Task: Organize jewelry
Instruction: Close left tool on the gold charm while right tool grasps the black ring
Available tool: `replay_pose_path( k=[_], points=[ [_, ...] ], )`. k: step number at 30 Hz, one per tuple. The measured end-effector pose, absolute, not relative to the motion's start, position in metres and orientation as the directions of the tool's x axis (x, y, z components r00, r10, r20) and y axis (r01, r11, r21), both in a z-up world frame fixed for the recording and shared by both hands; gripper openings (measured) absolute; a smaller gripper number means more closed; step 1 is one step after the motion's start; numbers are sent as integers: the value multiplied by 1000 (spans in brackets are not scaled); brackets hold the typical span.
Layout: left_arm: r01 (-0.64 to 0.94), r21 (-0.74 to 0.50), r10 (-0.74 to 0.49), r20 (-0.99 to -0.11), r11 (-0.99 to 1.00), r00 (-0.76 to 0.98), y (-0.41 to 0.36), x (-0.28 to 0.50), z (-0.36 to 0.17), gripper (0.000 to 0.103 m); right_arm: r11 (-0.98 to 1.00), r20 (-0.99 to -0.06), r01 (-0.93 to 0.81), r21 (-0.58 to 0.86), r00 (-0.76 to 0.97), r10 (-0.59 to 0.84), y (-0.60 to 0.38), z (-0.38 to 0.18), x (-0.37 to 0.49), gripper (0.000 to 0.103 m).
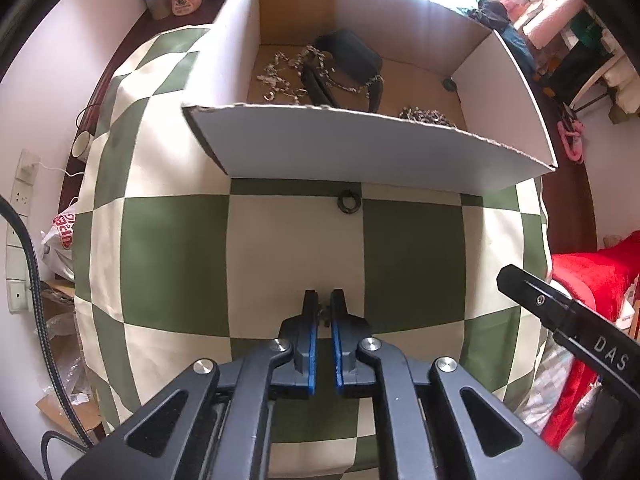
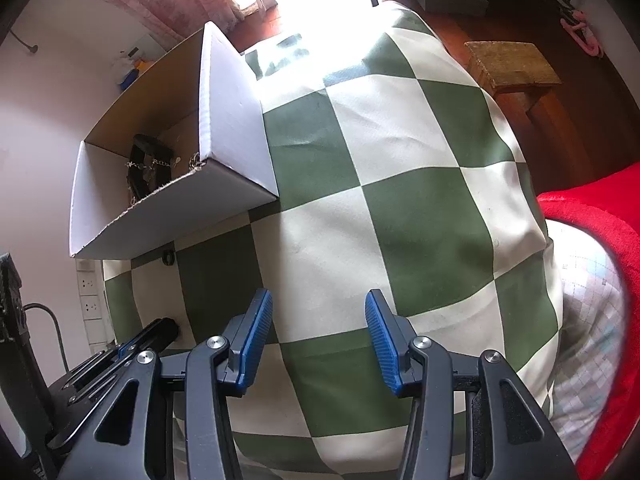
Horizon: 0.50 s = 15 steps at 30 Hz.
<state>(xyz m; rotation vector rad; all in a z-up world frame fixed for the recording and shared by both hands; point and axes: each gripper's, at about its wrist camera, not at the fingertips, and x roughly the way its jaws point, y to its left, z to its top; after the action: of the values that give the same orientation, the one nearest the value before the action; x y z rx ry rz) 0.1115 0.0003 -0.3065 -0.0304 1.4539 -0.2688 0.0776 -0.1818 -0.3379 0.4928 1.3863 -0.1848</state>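
The left hand-held gripper [image 1: 324, 300] points down at the surface [image 1: 416, 264], a table under a green-and-cream checked cloth, and its blue-lined fingers are pressed nearly together. Between the tips sits something small and metallic, a bit of jewelry [image 1: 322, 312], too tiny and too hidden to tell what kind. It lies on a cream square, right at the corner of a green one.

Further ahead, a dark ring [image 1: 349, 201] lies flat on the cloth, just in front of the near wall of the cardboard box [image 1: 360, 148], apart from it by a sliver. The box is open-topped, white outside, brown inside. In it: a tangle of silver chains [image 1: 286, 72] at the left, a black pouch [image 1: 352, 56] with chain draped over it in the middle, and another heap of dark chain [image 1: 426, 116] low against the near wall at the right.

Over to the right hand-held gripper [image 2: 319, 300]: its fingers are spread with only checked cloth between them, pinching nothing. From its camera the box [image 2: 236, 120] sits off to the left, with the ring [image 2: 169, 258] below its near corner and the left gripper's tip low at the left. To the right the cloth runs bare to its edge, where it drops away beside a red blanket [image 2: 592, 216]. Between grippers and box, the cloth is open apart from that ring.
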Motion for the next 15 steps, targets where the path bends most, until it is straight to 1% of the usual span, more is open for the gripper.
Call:
replay_pose_path(
  k=[6, 11, 15],
  points=[
    [144, -185, -202, -973, 972, 115, 16, 110, -298, 4, 883, -963, 400, 247, 203, 177, -179, -336, 84, 51],
    [91, -200, -212, -966, 976, 150, 39, 114, -279, 4, 863, -913, 323, 389, 258, 315, -152, -339, 93, 51],
    [49, -196, -201, -964, 979, 175, 63, 121, -274, 4, 851, -879, 274, 447, 309, 363, -125, -346, 103, 51]
  ],
)
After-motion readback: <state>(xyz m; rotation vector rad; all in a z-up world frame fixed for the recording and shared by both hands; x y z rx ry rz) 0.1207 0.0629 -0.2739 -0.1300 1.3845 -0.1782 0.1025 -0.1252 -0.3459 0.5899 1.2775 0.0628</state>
